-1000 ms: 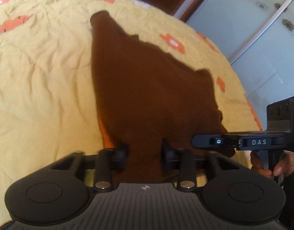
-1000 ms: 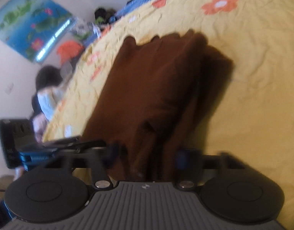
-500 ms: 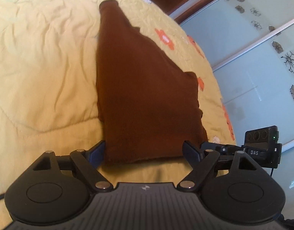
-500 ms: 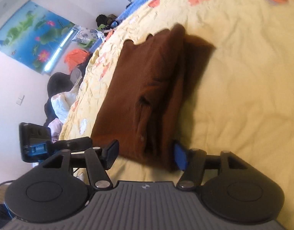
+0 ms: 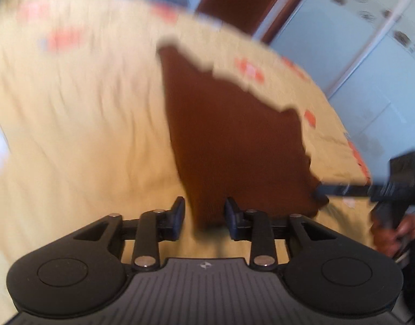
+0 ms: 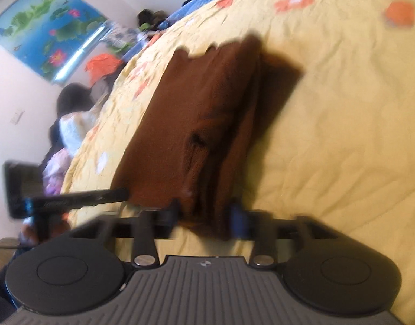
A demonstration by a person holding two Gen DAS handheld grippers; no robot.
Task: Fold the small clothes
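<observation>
A brown knitted garment (image 5: 234, 146) lies folded on the yellow flowered bedspread (image 5: 80, 146). My left gripper (image 5: 204, 218) has its jaws closed onto the garment's near left corner, cloth between the pads. In the right wrist view the garment (image 6: 202, 124) shows as a thick folded stack. My right gripper (image 6: 206, 218) has its jaws pressed onto the near right corner of that stack. The right gripper also shows in the left wrist view (image 5: 324, 191), at the garment's corner. Both views are motion-blurred.
The bedspread (image 6: 329, 140) spreads wide around the garment. A glass wardrobe door (image 5: 370, 54) and a brown door (image 5: 234, 0) stand beyond the bed. A clothes pile (image 6: 69, 135) and a blue poster (image 6: 45, 24) are past the far bed edge.
Both grippers were open around the garment's near edge half a second ago. Their jaws have now closed onto its near corners. A second ago they also held it shut.
</observation>
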